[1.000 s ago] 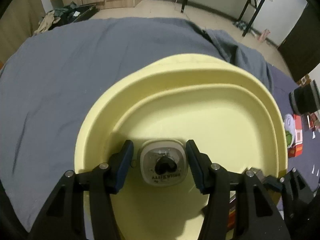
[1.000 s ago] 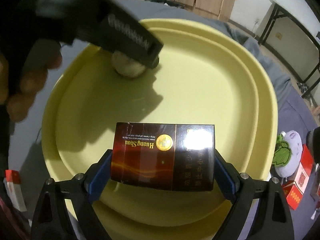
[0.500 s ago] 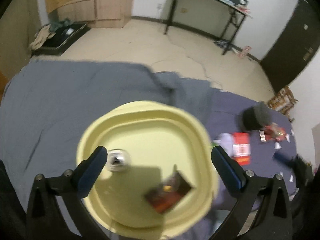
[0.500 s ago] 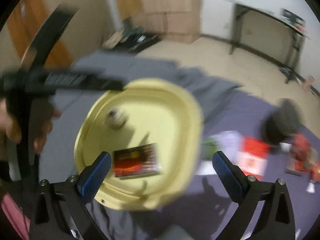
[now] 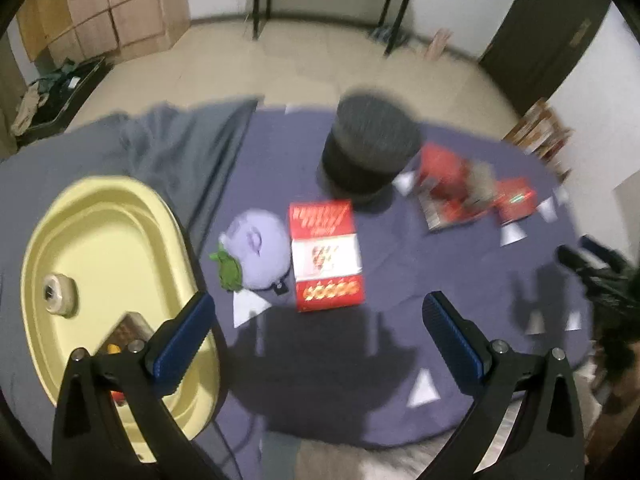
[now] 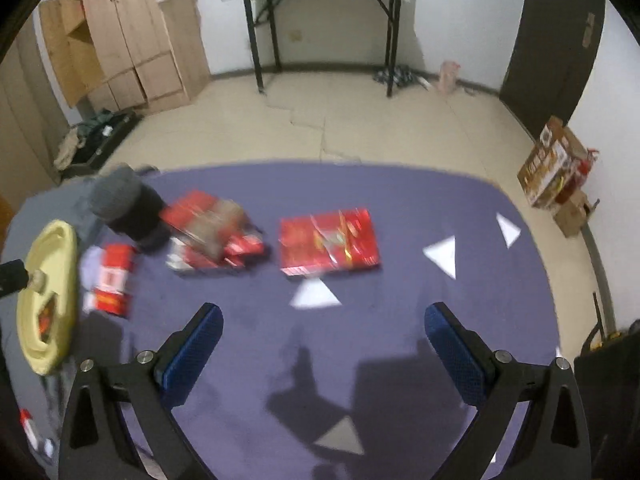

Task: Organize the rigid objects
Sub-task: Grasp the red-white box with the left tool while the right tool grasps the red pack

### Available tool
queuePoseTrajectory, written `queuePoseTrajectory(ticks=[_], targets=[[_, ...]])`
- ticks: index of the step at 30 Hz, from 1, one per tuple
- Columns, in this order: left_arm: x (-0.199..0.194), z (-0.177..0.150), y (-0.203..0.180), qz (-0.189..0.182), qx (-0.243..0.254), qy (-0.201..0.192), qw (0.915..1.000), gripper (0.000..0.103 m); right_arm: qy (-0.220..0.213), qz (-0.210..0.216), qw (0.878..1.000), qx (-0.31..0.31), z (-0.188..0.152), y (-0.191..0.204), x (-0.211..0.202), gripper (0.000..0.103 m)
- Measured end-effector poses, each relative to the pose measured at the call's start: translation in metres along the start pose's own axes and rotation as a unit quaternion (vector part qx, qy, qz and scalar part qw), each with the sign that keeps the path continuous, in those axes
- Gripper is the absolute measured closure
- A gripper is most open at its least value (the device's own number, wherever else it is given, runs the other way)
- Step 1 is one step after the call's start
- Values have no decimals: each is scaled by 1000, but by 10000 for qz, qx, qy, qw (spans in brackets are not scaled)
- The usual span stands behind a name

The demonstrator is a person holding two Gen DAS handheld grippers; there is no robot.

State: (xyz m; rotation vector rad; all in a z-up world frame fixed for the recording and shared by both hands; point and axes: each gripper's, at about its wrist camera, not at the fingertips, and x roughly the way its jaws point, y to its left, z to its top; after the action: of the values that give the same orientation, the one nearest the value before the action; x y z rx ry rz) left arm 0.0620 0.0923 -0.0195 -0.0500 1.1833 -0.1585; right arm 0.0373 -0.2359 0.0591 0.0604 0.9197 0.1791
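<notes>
**Both deposits made; fingers empty and clear of the basin**

My left gripper (image 5: 316, 334) stands with its fingers fully apart and nothing between them. A second ago those fingers were clamped on the small round gauge (image 5: 59, 294) over the floor of the yellow basin (image 5: 100, 200). That gauge now lies loose in the basin, well off to the left of my left finger. The dark carton (image 5: 130, 326) lies in the same basin, partly hidden behind that finger.

My right gripper (image 6: 320, 346) is likewise spread wide and empty. A second ago it carried the dark carton over the basin. In its view the basin now sits far out at the left edge, and bare purple cloth (image 6: 380, 340) lies between my fingers.

Finding: two rigid items are in the basin, and both hands have pulled away from it toward the items not yet collected.

Outstanding, ahead of my left fingers: a red and white box (image 5: 326, 254), with a purple plush toy (image 5: 260, 250) just beside it on the left and a dark cylinder (image 5: 370, 150) beyond. Ahead of my right fingers: a flat red pack (image 6: 329, 242) and, to its left, a blurred red heap (image 6: 212, 236) whose contents I cannot make out.

Judgement: the task is part done. The red and white box and the flat red pack look like the nearest candidates.
</notes>
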Motion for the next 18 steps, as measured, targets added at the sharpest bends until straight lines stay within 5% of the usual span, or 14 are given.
queuePoseTrajectory(ticks=[10,18], targets=[[82,1,-2,367,214,631,9971,0,70,33,9998,-175,-10,-5,99,0],[96,14,-6,480,-21,390,9981,0,-19,39,10000,-81,14,-15,137,0]])
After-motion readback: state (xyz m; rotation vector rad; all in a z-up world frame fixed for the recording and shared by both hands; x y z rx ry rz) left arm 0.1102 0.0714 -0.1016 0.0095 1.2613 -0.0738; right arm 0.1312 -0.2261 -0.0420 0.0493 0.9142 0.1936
